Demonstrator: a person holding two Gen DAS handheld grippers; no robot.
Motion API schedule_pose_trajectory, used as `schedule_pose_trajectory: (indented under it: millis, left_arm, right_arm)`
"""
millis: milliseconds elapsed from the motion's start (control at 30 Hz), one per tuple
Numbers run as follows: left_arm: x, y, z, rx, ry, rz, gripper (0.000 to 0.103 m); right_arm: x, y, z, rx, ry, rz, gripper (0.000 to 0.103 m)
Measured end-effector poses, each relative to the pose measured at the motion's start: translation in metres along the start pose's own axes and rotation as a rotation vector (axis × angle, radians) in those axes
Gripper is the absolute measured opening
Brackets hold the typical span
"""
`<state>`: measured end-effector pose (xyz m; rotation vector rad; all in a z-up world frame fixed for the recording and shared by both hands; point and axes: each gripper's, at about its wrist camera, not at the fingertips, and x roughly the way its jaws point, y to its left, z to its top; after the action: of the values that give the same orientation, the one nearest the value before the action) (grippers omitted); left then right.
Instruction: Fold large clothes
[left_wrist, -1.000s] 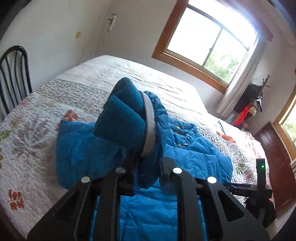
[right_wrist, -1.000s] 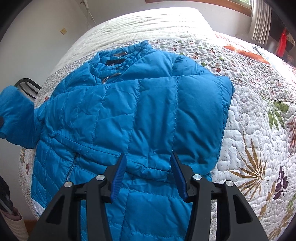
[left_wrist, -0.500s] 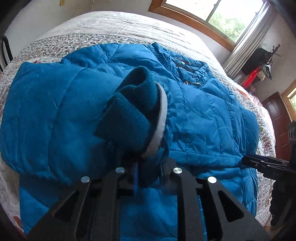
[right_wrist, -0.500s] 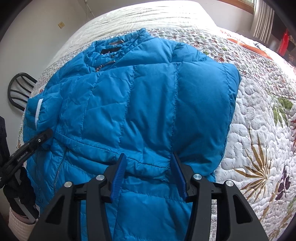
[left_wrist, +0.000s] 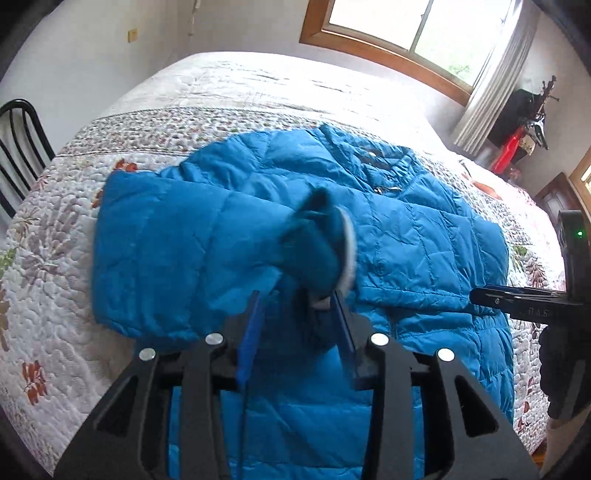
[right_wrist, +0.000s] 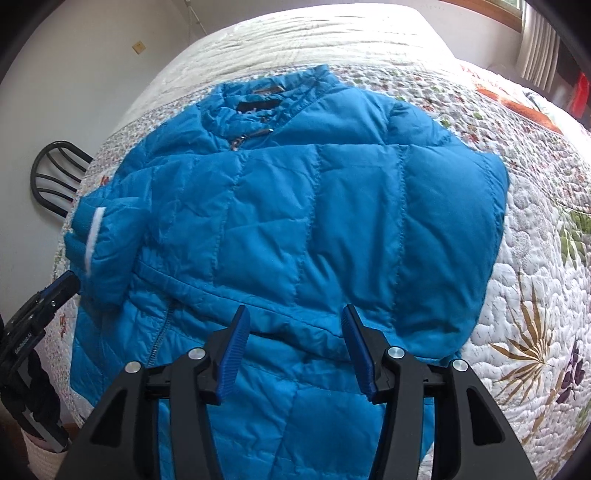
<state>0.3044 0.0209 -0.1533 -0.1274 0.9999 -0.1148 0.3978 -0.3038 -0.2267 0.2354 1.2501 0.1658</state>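
Observation:
A blue puffer jacket (left_wrist: 424, 240) lies front up on the bed, collar at the far end, both sleeves folded across its chest. In the left wrist view the left sleeve's cuff (left_wrist: 317, 251), dark knit with a white band, is blurred and rests on the jacket. Its lower end sits between the fingers of my left gripper (left_wrist: 299, 306), whose jaws are opening, with a gap beside the left pad. The right wrist view shows the same jacket (right_wrist: 295, 203), cuff (right_wrist: 96, 240) and left gripper (right_wrist: 55, 291). My right gripper (right_wrist: 295, 325) hovers open above the jacket's waist and holds nothing.
A floral quilt (right_wrist: 535, 295) covers the bed. A black metal chair (left_wrist: 18, 147) stands at the bed's left side. On the far wall are a wood-framed window (left_wrist: 406, 29) and a curtain. A red object (left_wrist: 513, 155) and a dark door (left_wrist: 554, 199) stand at the right.
The left gripper carried the sleeve cuff down onto the jacket's front, and its jaws have now spread apart around the cuff. The right gripper stayed open and shifted slightly sideways.

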Motion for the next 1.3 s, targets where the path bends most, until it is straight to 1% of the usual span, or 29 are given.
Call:
schedule_pose_trajectory:
  millis: [67, 100, 200, 233, 267, 300, 367, 400, 500, 567, 633, 667, 700, 733, 767, 800, 833, 900, 967, 1033, 1167, 1300]
  left_arm:
    - [-0.008, 0.021, 0.003, -0.034, -0.016, 0.034, 0.041]
    - [-0.008, 0.031, 0.006, -0.053, -0.021, 0.063, 0.041]
    - [0.003, 0.063, 0.013, -0.105, 0.011, 0.153, 0.041]
    - [0.009, 0.071, 0.013, -0.111, 0.021, 0.185, 0.041]
    - [0.018, 0.077, 0.013, -0.106, 0.038, 0.222, 0.041]
    - [0.026, 0.080, 0.014, -0.100, 0.060, 0.233, 0.040]
    - [0.046, 0.084, 0.011, -0.092, 0.111, 0.229, 0.040]
    - [0.053, 0.085, 0.007, -0.081, 0.124, 0.226, 0.040]
    - [0.057, 0.088, 0.001, -0.077, 0.110, 0.223, 0.040]
    - [0.055, 0.093, 0.002, -0.101, 0.108, 0.199, 0.040]
    - [0.055, 0.096, 0.002, -0.117, 0.107, 0.180, 0.040]
    - [0.052, 0.097, 0.002, -0.121, 0.104, 0.173, 0.040]
    - [0.051, 0.098, 0.002, -0.123, 0.101, 0.171, 0.040]
    - [0.048, 0.099, 0.002, -0.127, 0.097, 0.173, 0.040]
    - [0.043, 0.101, 0.004, -0.134, 0.087, 0.177, 0.040]
    - [0.037, 0.100, 0.005, -0.146, 0.072, 0.173, 0.040]
    - [0.030, 0.102, 0.006, -0.166, 0.051, 0.162, 0.040]
    - [0.014, 0.106, 0.011, -0.203, -0.004, 0.153, 0.040]
    - [0.001, 0.105, 0.018, -0.211, -0.057, 0.174, 0.040]
    - [-0.005, 0.099, 0.023, -0.206, -0.087, 0.175, 0.040]
    - [-0.001, 0.080, 0.039, -0.166, -0.100, 0.154, 0.040]
    - [0.017, 0.052, 0.049, -0.117, -0.082, 0.117, 0.039]
  right_arm:
    - [0.000, 0.017, 0.005, -0.033, -0.002, 0.024, 0.053]
    - [0.000, 0.026, 0.008, -0.047, -0.002, 0.038, 0.054]
    - [0.002, 0.053, 0.016, -0.080, 0.005, 0.089, 0.060]
    - [0.003, 0.062, 0.019, -0.092, 0.008, 0.108, 0.061]
    - [0.004, 0.071, 0.021, -0.104, 0.010, 0.123, 0.064]
    - [0.005, 0.079, 0.023, -0.111, 0.013, 0.129, 0.071]
    - [0.012, 0.092, 0.026, -0.125, 0.026, 0.111, 0.076]
    - [0.016, 0.097, 0.028, -0.132, 0.039, 0.100, 0.076]
    - [0.038, 0.099, 0.032, -0.103, 0.098, 0.064, 0.076]
    - [0.052, 0.096, 0.033, -0.068, 0.132, 0.089, 0.075]
    - [0.062, 0.094, 0.034, -0.045, 0.145, 0.129, 0.070]
    - [0.063, 0.094, 0.036, -0.041, 0.145, 0.151, 0.058]
    - [0.063, 0.096, 0.037, -0.042, 0.144, 0.179, 0.039]
    - [0.060, 0.098, 0.039, -0.049, 0.132, 0.185, 0.032]
    - [0.056, 0.100, 0.040, -0.064, 0.115, 0.189, 0.015]
    - [0.051, 0.101, 0.044, -0.073, 0.101, 0.209, 0.012]
    - [0.044, 0.099, 0.048, -0.069, 0.082, 0.231, 0.012]
    - [0.025, 0.094, 0.057, -0.069, 0.034, 0.245, 0.011]
    - [0.001, 0.087, 0.065, -0.062, -0.023, 0.254, 0.011]
    - [-0.026, 0.078, 0.073, -0.064, -0.085, 0.251, 0.011]
    - [-0.072, 0.048, 0.072, -0.050, -0.189, 0.166, 0.011]
    - [-0.097, 0.007, 0.063, 0.007, -0.229, 0.083, 0.011]
